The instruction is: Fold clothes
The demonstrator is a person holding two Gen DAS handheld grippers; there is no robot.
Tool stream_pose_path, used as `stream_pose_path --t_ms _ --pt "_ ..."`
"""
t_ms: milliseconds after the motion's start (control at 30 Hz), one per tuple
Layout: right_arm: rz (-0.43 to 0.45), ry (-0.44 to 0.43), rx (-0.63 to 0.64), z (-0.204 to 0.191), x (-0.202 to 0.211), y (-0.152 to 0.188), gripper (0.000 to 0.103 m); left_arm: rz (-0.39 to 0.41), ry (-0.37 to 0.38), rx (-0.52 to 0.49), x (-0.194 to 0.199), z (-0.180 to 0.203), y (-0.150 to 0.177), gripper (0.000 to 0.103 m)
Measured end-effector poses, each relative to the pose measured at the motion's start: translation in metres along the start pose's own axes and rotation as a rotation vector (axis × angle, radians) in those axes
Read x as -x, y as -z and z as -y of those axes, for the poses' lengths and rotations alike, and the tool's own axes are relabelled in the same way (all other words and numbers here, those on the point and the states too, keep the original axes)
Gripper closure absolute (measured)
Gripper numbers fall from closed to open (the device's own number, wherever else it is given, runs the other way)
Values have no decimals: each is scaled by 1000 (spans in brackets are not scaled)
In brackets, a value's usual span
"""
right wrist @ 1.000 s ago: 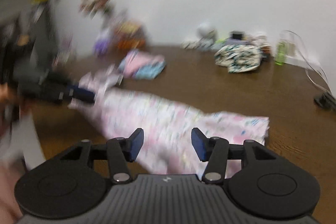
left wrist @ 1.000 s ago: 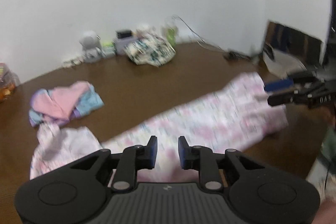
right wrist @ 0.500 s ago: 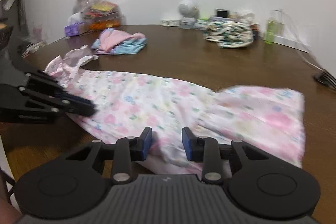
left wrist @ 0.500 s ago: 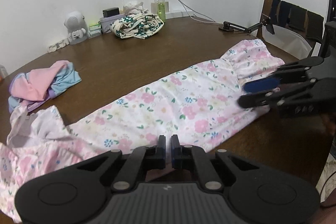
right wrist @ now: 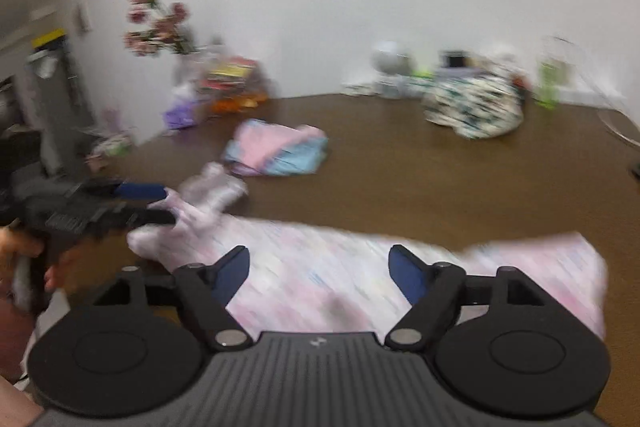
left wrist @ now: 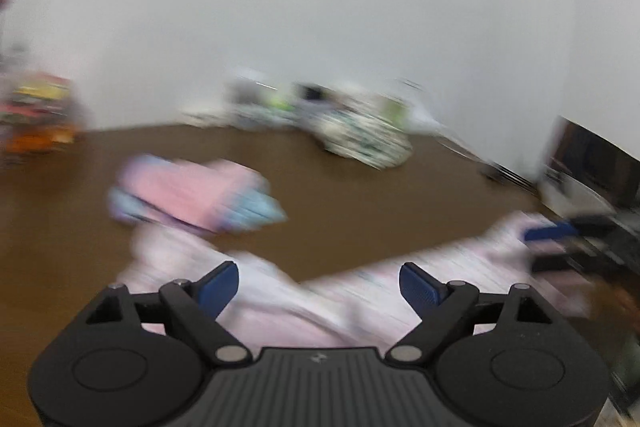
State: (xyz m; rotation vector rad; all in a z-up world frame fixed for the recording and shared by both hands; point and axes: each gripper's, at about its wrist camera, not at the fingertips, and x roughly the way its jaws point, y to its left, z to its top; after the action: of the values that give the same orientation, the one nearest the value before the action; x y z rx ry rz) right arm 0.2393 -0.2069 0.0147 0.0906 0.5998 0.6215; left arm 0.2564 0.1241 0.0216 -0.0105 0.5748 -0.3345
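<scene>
Hovering over the floral dress (right wrist: pixel 320 267) spread flat on the table (right wrist: pixel 400 179), I have both sets of fingers released and empty: left gripper (left wrist: pixel 319 283) near its bunched end, right gripper (right wrist: pixel 319 269) above its middle; I judge this the pause between grips; next, I should pinch one end and carry it over the other.

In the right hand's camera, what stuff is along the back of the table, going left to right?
Pink flowers → colourful packets → white round gadget → green-patterned cloth bundle → green bottle.
</scene>
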Motion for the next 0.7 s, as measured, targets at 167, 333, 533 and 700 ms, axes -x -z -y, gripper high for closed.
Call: stream_pose_path --t_ms 167,333,533,700 --pt "-165 -179 -35 -42 -79 -61 21 -80 -75 93 -31 -84 -35 18" --pt "-367 -244 -123 -61 -178 -102 21 -232 21 99 -83 -129 -31 47" --pt "-493 -254 -269 -42 -263 -106 21 -275 189 155 -120 -155 -21 47" --pt "-515 -243 -312 -33 -285 -97 23 -268 254 183 -140 -168 -20 66"
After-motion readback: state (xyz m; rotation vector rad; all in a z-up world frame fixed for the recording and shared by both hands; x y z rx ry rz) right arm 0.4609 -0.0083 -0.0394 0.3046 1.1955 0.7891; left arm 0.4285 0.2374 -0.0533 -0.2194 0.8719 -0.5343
